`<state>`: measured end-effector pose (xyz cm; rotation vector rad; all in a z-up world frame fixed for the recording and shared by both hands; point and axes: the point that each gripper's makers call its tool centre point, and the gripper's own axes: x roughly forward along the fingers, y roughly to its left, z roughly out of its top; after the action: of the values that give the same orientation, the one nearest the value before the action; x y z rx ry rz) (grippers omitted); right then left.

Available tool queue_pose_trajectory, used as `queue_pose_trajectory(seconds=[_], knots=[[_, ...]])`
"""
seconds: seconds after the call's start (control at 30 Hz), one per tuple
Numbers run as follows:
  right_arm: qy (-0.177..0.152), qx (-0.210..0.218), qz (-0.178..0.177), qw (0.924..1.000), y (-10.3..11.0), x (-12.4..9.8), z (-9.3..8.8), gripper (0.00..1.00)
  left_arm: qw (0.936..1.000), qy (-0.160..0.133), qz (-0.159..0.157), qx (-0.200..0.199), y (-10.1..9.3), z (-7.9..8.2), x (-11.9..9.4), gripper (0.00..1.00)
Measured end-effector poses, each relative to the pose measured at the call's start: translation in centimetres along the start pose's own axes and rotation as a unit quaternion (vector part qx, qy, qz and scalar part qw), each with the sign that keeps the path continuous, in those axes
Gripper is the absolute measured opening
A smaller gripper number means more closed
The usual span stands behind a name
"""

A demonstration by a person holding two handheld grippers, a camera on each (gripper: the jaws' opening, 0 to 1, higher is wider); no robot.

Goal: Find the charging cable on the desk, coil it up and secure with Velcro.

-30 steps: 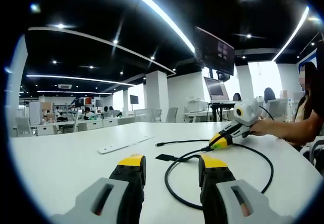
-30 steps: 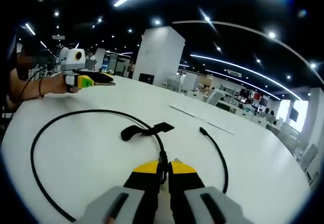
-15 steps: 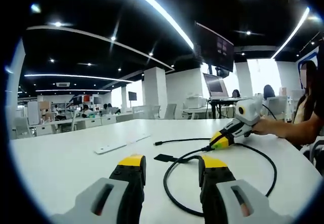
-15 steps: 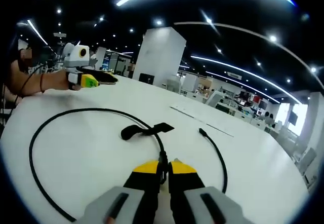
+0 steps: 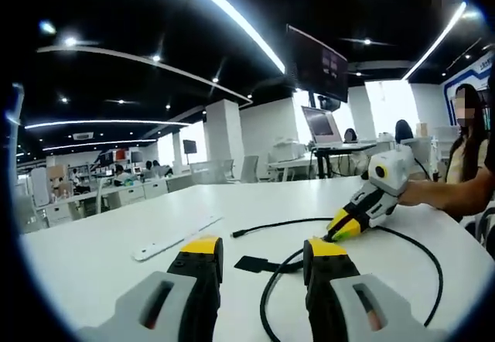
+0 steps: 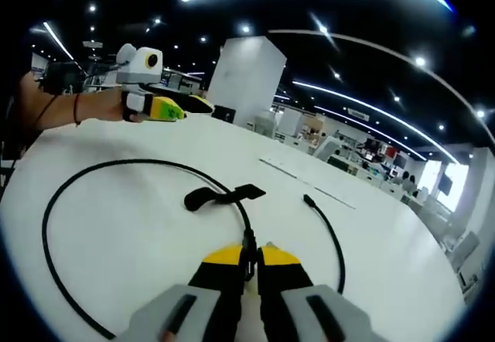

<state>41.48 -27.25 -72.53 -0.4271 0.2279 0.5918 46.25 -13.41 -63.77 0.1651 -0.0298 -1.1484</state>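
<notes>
A black charging cable (image 6: 131, 162) lies in a wide loop on the white table (image 6: 131, 234). Its plug end (image 6: 307, 200) rests to the right. A black Velcro strap (image 6: 220, 197) sits on the cable just ahead of my right gripper (image 6: 247, 254), which is shut on the cable. In the left gripper view my left gripper (image 5: 263, 249) stands open above the table with nothing between its fingers. Beyond it are the strap (image 5: 251, 265), the cable (image 5: 286, 224) and the right gripper (image 5: 348, 224). The left gripper (image 6: 174, 108) hangs at the upper left of the right gripper view.
A flat white strip (image 5: 174, 237) lies on the table (image 5: 85, 265) past the cable; it is also in the right gripper view as the strip (image 6: 309, 183). A person (image 5: 464, 156) sits at the right edge. A laptop (image 5: 329, 129) and office desks stand behind.
The left gripper has risen and shifted toward the cable loop, staying open. The right gripper keeps its hold on the cable, and the cable has hardly moved.
</notes>
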Motion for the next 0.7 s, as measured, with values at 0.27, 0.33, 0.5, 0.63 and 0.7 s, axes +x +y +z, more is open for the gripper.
queue_pose_trajectory(seconds=[0.27,0.33,0.5,0.63,0.7], knots=[[0.004,-0.001,0.0,1.0,-0.1,0.1,0.0,0.08,0.999,0.03,-0.024,0.024,0.7,-0.3,2.2,0.42],[0.004,-0.001,0.0,1.0,0.0,0.0,0.0,0.08,0.9978,0.047,-0.033,0.034,1.2,-0.8,3.0,0.42],[0.005,-0.001,0.001,1.0,0.1,0.0,0.0,0.08,0.9956,0.068,-0.044,0.048,1.8,-1.1,4.4,0.42],[0.004,0.002,0.0,1.0,0.2,0.0,0.0,0.08,0.9929,0.082,-0.059,0.062,1.9,-1.2,5.6,0.41],[0.003,0.003,0.0,1.0,0.2,0.0,0.0,0.08,0.9923,0.085,-0.062,0.065,2.2,-1.3,6.1,0.41]])
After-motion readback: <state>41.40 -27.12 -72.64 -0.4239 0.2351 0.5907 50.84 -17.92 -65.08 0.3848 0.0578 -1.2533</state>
